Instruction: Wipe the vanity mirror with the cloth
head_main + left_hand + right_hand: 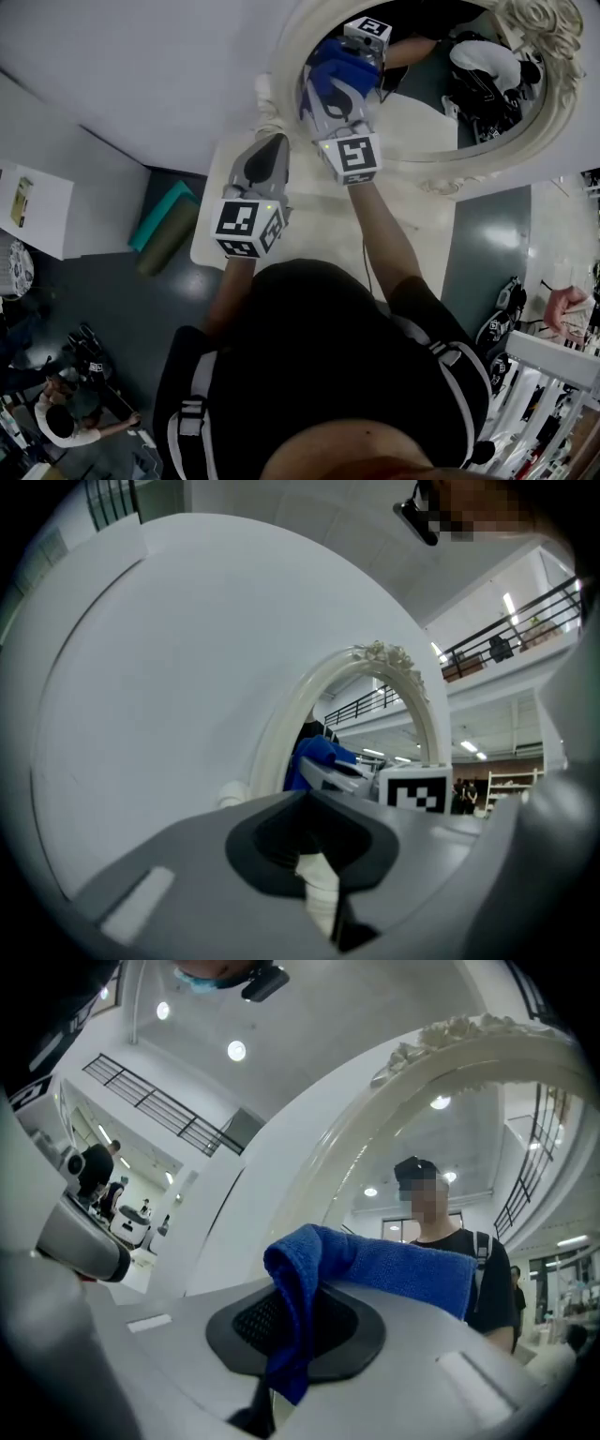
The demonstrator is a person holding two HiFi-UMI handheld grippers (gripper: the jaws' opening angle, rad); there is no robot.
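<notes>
The vanity mirror (441, 89) has an ornate cream frame (289, 56) and stands at the top right of the head view. My right gripper (339, 82) is shut on a blue cloth (330, 64), which it holds against the glass near the frame's left side. In the right gripper view the blue cloth (375, 1265) drapes over the shut jaws of my right gripper (295, 1309), with the frame (450, 1044) arching above. My left gripper (270, 148) hangs lower left of the frame, shut and empty. From the left gripper (309, 803) view, the frame (281, 733) and blue cloth (314, 757) lie just ahead.
The mirror stands on a cream vanity top (417, 225) against a white wall (141, 75). A teal bundle (164, 220) lies on the dark floor to the left, beside a white block (33, 206). People (66, 417) sit at lower left; a white railing (553, 361) is lower right.
</notes>
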